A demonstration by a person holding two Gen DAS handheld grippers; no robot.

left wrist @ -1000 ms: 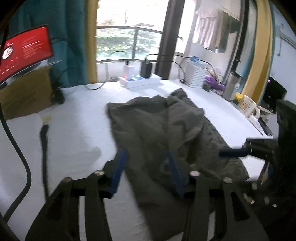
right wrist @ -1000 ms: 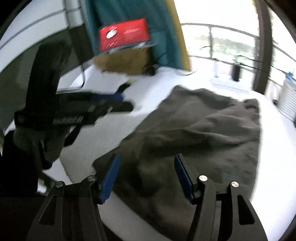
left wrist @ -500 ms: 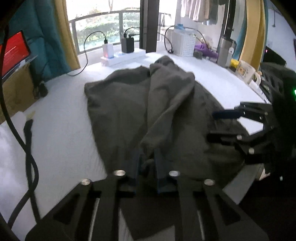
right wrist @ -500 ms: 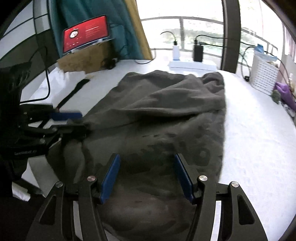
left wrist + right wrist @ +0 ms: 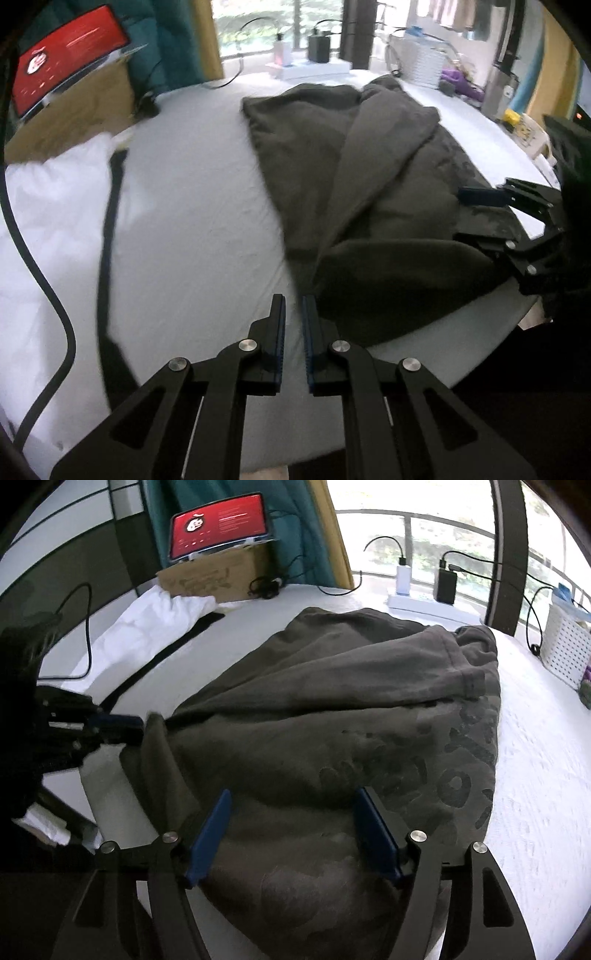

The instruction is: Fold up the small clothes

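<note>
left gripper [image 5: 293, 306]: jaws drawn almost together at the near left corner of the dark grey garment [image 5: 369, 192]. in the left wrist view only a narrow slit shows between the pads, with pale sheet behind it; the right wrist view places its fingers at the cloth's bunched corner, so whether fabric is pinched cannot be told. garment: spread on the white sheet [image 5: 192, 221], its long axis running away from both grippers toward the window [image 5: 424, 528], one side already lapped over the middle. it lies just right of and ahead of the left gripper. right gripper [image 5: 291, 834]: jaws wide and opening, nothing clamped, hovering over the near hem with the printed panel just beyond; judged the nearer tool for a grip on that hem, which a lengthwise fold would need. surroundings, left to right: black cable [image 5: 40, 258], white pillow [image 5: 147, 627], red-screened tablet [image 5: 221, 524] on a cardboard box [image 5: 214, 576], teal curtain [image 5: 295, 528], power strip [image 5: 432, 603], white basket [image 5: 565, 642].
</note>
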